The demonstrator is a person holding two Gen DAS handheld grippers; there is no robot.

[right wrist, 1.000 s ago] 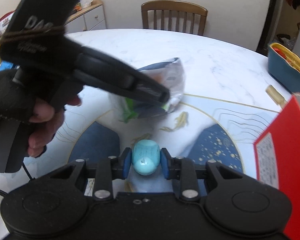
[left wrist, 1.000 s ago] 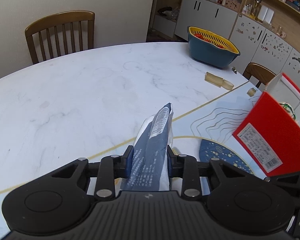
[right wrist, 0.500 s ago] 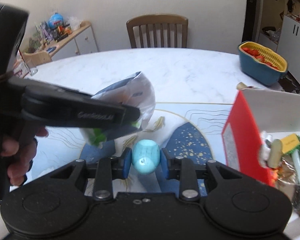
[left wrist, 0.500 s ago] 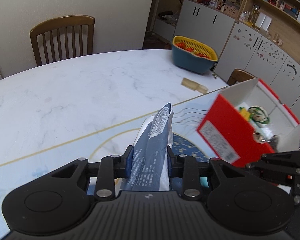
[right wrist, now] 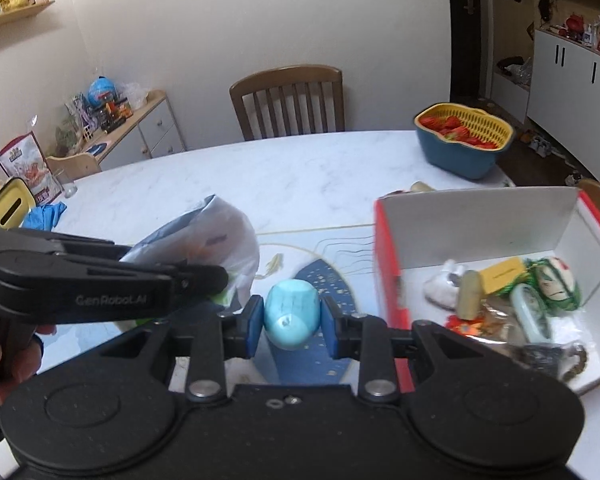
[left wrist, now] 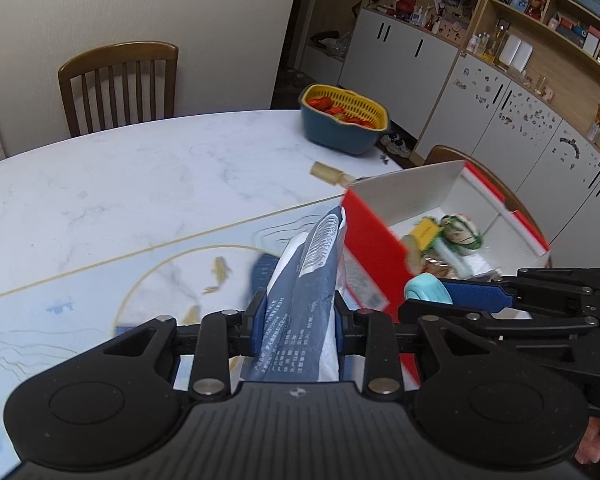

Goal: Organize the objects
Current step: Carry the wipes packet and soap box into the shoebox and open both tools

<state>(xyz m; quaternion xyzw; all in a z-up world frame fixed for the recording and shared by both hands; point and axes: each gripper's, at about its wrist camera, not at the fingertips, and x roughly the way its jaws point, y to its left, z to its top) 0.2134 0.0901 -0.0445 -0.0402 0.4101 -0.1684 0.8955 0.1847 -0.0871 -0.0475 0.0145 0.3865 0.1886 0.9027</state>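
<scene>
Both grippers, left (left wrist: 296,312) clamped on a packet (left wrist: 308,280) and right (right wrist: 291,322) on a blue egg (right wrist: 291,314), have risen toward the red box (right wrist: 480,276), ready for depositing.

Marble table (left wrist: 148,184) with red box (right wrist: 384,280), blue basket (left wrist: 340,136)

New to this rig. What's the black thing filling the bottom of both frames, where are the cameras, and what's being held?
No robot arm: a person carries a handheld two-finger gripper in each hand, and each has a fisheye camera looking along its fingers, so the black body in the foreground is the gripper itself. In the left wrist view, the left gripper is shut on a grey-blue snack bag. In the right wrist view, the right gripper is shut on a small light-blue cup. On the marble table stands an open red box already holding assorted items, plus a blue basket with a yellow strainer.
</scene>
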